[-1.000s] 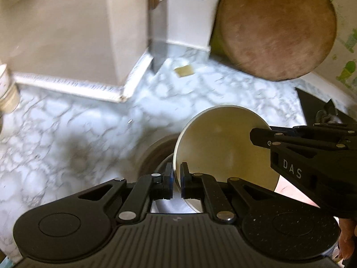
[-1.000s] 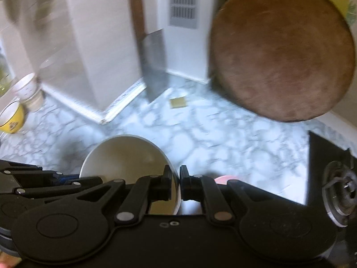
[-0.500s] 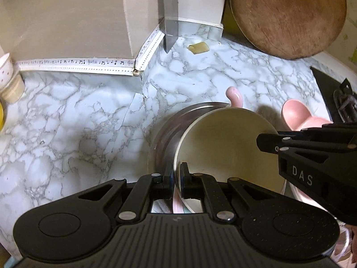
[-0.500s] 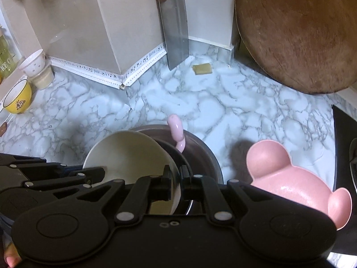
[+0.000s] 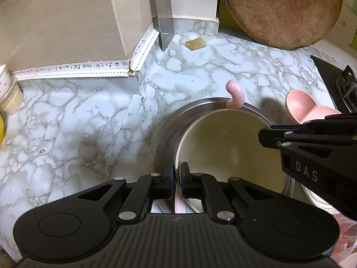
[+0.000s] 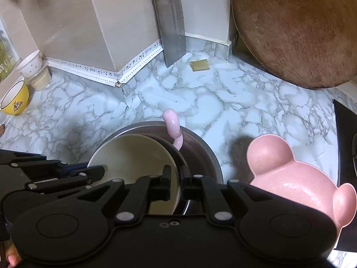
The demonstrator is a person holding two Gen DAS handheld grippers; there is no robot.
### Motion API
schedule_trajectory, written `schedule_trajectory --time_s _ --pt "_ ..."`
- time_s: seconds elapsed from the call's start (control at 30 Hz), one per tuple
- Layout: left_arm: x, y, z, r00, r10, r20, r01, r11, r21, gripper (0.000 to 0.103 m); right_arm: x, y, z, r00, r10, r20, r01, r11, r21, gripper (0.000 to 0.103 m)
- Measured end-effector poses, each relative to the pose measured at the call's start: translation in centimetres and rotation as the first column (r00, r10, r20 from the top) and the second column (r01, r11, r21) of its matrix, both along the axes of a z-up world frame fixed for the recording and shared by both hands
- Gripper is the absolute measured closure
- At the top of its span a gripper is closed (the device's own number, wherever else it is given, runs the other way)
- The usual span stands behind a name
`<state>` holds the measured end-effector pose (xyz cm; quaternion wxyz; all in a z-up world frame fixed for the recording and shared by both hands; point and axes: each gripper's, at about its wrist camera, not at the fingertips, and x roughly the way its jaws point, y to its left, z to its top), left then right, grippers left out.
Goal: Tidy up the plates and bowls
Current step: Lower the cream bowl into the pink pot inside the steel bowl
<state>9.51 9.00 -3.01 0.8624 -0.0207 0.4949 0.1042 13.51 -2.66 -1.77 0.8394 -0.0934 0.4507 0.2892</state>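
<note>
Left gripper (image 5: pixel 177 176): we clamp the near rim of the cream bowl (image 5: pixel 232 151).
Right gripper (image 6: pixel 179 179): we pinch the opposite rim.
Cream bowl: inside the metal bowl (image 6: pixel 200 147), on the marble counter (image 5: pixel 67 122).

Cream round bowl (image 6: pixel 131 154) inside grey steel basin (image 6: pixel 200 143); pink mouse-eared plastic dish (image 6: pixel 290 178) at right; white-and-grey marbled countertop (image 6: pixel 89 111); yellow black-rimmed cup (image 6: pixel 15 100) far left; brown round wooden board (image 6: pixel 296 26) far right.
</note>
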Motion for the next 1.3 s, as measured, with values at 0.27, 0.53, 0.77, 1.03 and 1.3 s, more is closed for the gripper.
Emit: schedule_trajectory --time_s 0.27,0.53,0.77,1.03,1.3 --pt "-0.3 0.4 0.0 1.0 -0.004 0.02 0.005 0.999 -0.034 0.097 -0.3 -0.1 -0.1 1.0 0.013 0.014 -0.013 1.0 0.004 0.093" --pt "-0.7 0.5 0.3 0.999 -0.016 0.046 0.018 0.999 -0.039 0.096 -1.0 -0.8 0.7 0.998 0.024 0.049 -0.025 0.999 0.028 0.093" --pt "-1.5 1.2 1.2 0.997 -0.017 0.081 0.023 0.998 -0.066 0.094 -1.2 -2.0 1.8 0.996 0.023 0.082 -0.029 0.996 0.082 0.093" --pt "-3.2 1.6 2.6 0.991 -0.031 0.126 0.041 0.996 -0.074 0.093 -1.8 -3.5 2.8 0.994 0.014 0.11 -0.03 0.99 0.137 0.092" --pt "-5.0 2.1 3.7 0.981 -0.03 0.19 0.048 0.995 -0.088 0.093 -2.9 -4.5 3.4 0.992 0.012 0.127 -0.038 0.978 0.203 0.092"
